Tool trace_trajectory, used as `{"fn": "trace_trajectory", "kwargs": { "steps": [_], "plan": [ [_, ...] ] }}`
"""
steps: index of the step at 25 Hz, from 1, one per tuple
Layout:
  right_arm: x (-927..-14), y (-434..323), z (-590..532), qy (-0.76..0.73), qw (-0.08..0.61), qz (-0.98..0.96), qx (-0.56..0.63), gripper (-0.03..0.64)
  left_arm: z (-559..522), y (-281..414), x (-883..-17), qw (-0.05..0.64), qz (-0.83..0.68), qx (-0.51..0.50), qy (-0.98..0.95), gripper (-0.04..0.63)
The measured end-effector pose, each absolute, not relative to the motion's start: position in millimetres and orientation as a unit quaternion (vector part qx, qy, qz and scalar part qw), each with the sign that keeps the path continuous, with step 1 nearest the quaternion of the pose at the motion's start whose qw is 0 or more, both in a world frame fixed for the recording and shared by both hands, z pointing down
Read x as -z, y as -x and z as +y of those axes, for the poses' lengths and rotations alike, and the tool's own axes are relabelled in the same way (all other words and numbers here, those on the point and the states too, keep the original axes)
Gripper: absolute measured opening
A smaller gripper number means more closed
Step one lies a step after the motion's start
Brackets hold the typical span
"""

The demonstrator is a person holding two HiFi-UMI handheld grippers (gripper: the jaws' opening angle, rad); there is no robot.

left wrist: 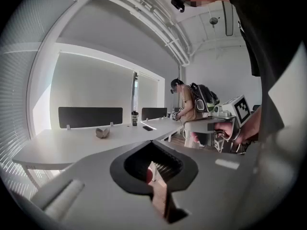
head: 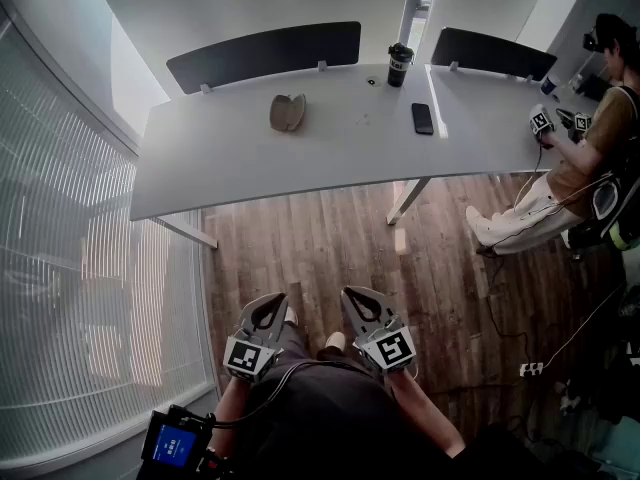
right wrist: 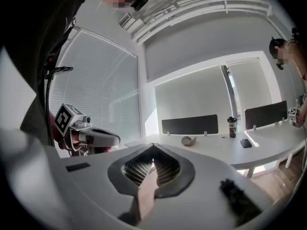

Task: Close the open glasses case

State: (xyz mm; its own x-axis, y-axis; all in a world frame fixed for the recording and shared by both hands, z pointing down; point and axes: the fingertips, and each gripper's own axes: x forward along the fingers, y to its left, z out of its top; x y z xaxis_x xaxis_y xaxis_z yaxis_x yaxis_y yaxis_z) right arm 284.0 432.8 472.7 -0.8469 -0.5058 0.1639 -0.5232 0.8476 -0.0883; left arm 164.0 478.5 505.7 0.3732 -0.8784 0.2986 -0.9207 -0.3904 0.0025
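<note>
The open glasses case [head: 287, 112] is a tan-brown clamshell lying on the white table [head: 230, 168], far from both grippers. It appears small in the left gripper view [left wrist: 102, 132] and the right gripper view [right wrist: 188, 140]. My left gripper [head: 273, 301] [left wrist: 149, 143] and right gripper [head: 356, 296] [right wrist: 152, 145] are held low and close to my body, over the wooden floor and well short of the table's near edge. Each is shut with its tips together and nothing between them.
A black tumbler [head: 400, 64] and a dark phone [head: 422, 118] sit on the table right of the case. Black divider panels [head: 265, 53] line the far edge. Another person [head: 600, 138] sits at the right end. Window blinds [head: 70, 268] run along the left.
</note>
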Motion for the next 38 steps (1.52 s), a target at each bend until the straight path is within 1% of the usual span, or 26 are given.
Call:
{"fn": "trace_trajectory", "kwargs": {
  "steps": [4,9,17,21,33,38],
  "plan": [
    [-479,-286,426,-0.268,0.087,-0.957,-0.068,0.005,465,-164,-507,0.088,-0.544,-0.112,-0.827,0.008],
    [-485,-277,402,-0.265,0.069,-0.960,-0.058,0.005,430,-162,-510,0.088,-0.540,-0.102,-0.831,0.006],
    [-475,-253,347,-0.281,0.073,-0.956,-0.047,0.005,360,-147,-509,0.088,-0.519,-0.088,-0.846,0.008],
    [-468,-234,317,-0.286,0.087,-0.953,-0.044,0.005,333,-128,-507,0.106,-0.526,-0.081,-0.840,0.008],
    [-467,-165,261,-0.263,0.104,-0.958,-0.038,0.005,281,-62,-520,0.111,-0.537,-0.074,-0.833,0.008],
    [-469,-128,240,-0.259,0.113,-0.959,-0.032,0.005,260,-25,-520,0.128,-0.540,-0.059,-0.830,0.008]
  ]
}}
